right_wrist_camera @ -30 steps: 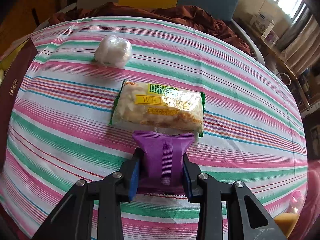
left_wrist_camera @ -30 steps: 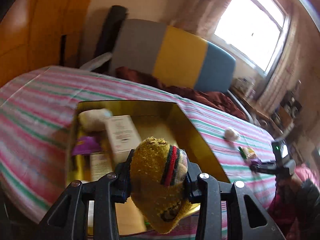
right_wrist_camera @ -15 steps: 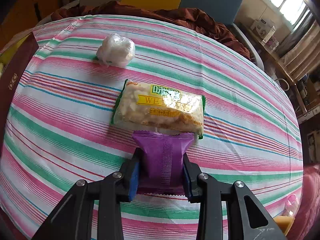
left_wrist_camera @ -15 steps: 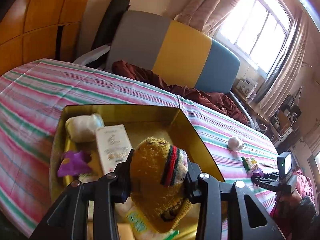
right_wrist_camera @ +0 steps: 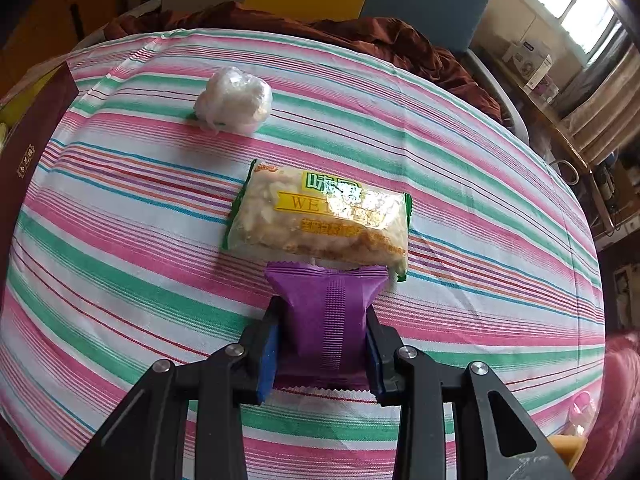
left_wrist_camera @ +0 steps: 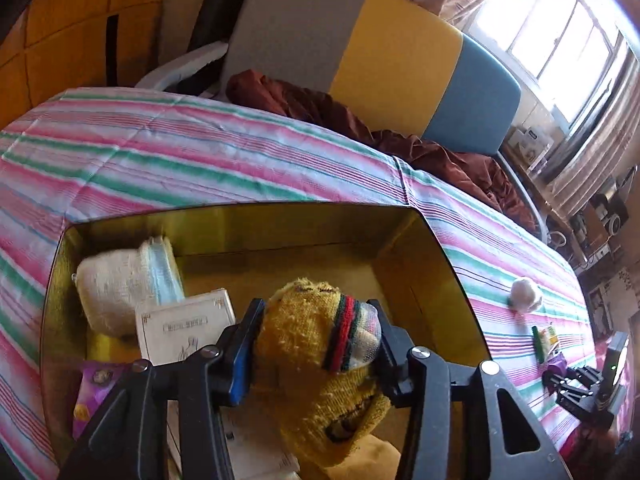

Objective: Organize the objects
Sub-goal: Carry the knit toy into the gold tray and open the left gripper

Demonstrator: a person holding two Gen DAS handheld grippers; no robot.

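Observation:
My left gripper (left_wrist_camera: 316,344) is shut on a yellow knitted sock (left_wrist_camera: 312,360) with red and green stripes, held over the open gold box (left_wrist_camera: 424,280). The box holds a rolled white sock (left_wrist_camera: 116,284), a white carton (left_wrist_camera: 180,328) and a purple packet (left_wrist_camera: 94,392). My right gripper (right_wrist_camera: 324,344) is shut on a purple snack packet (right_wrist_camera: 326,316) low over the striped tablecloth. Just beyond it lie a green and yellow snack pack (right_wrist_camera: 320,220) and a crumpled white plastic ball (right_wrist_camera: 234,100).
The table carries a pink, green and white striped cloth (right_wrist_camera: 120,240). The box's dark red outer wall (right_wrist_camera: 28,136) shows at the left in the right wrist view. A grey, yellow and blue chair back (left_wrist_camera: 360,48) with brown cloth (left_wrist_camera: 320,108) stands behind the table.
My left gripper has moved forward and lower over the gold box with the yellow sock. My right gripper with the purple packet has barely moved.

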